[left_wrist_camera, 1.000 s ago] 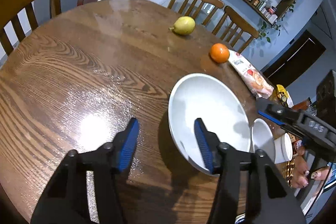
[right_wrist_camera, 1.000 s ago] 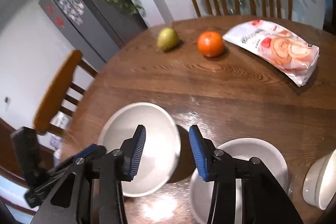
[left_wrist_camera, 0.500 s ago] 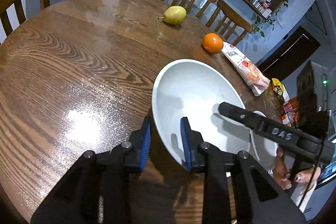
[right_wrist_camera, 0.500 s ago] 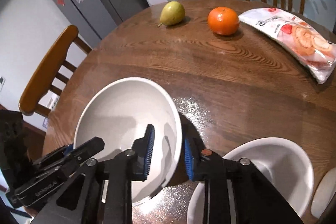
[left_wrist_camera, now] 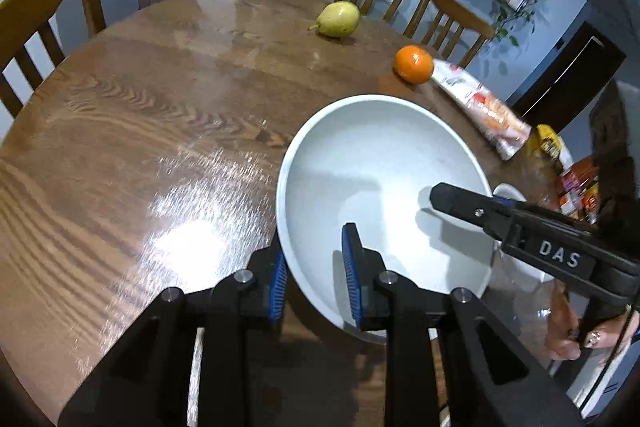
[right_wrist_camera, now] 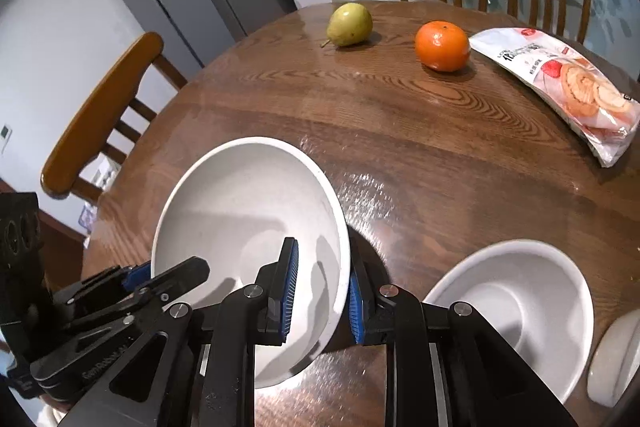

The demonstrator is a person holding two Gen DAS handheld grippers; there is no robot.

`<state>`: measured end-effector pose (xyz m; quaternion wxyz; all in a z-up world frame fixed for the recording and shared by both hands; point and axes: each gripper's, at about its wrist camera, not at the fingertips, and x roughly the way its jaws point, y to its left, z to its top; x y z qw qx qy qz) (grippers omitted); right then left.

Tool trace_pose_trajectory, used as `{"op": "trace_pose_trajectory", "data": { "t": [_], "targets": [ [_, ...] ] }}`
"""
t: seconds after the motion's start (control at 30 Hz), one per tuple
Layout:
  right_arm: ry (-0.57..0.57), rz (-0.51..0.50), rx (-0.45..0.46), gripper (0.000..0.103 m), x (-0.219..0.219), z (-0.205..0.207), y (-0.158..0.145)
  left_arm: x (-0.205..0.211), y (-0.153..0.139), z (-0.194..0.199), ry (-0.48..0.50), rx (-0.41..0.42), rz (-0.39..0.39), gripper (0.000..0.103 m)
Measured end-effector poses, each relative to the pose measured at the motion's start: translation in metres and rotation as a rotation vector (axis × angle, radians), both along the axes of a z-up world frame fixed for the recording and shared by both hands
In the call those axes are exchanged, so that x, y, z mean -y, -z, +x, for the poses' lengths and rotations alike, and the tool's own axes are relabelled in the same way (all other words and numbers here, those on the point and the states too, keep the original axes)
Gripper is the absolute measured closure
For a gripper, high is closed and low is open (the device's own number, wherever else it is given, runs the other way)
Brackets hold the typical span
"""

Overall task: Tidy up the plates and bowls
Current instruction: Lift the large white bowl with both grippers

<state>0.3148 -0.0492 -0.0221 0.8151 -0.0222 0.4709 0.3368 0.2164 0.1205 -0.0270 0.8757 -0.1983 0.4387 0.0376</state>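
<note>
With left gripper (left_wrist_camera: pixel 316 279) and right gripper (right_wrist_camera: pixel 322 293) both clamped on large bowl (right_wrist_camera: pixel 248 223) rim: grasp step complete. Next: level lift toward smaller bowl (right_wrist_camera: pixel 516 307).

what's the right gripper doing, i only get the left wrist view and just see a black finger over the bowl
Observer: The right gripper is shut on the big bowl's rim, one pad inside and one outside.
Operator: whats that white thing behind it
Observer: A small bowl, upright and empty, standing apart from the big bowl.
Operator: anything past that
Observer: A third white dish, cut off at the frame edge. I cannot tell whether it is a plate or a bowl.
</note>
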Motion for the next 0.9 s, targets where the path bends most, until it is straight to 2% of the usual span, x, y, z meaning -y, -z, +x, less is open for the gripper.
{"op": "trace_pose_trajectory", "data": {
  "t": [0.4, 0.9],
  "targets": [
    [-0.012, -0.059, 0.016, 0.078, -0.007, -0.021, -0.005, 0.004, -0.006, -0.018, -0.012, -0.045, 0.051, 0.08],
    [-0.016, -0.102, -0.015, 0.078, -0.012, -0.02, 0.004, 0.006, 0.002, -0.016, 0.005, -0.096, 0.041, 0.08]
  ]
}}
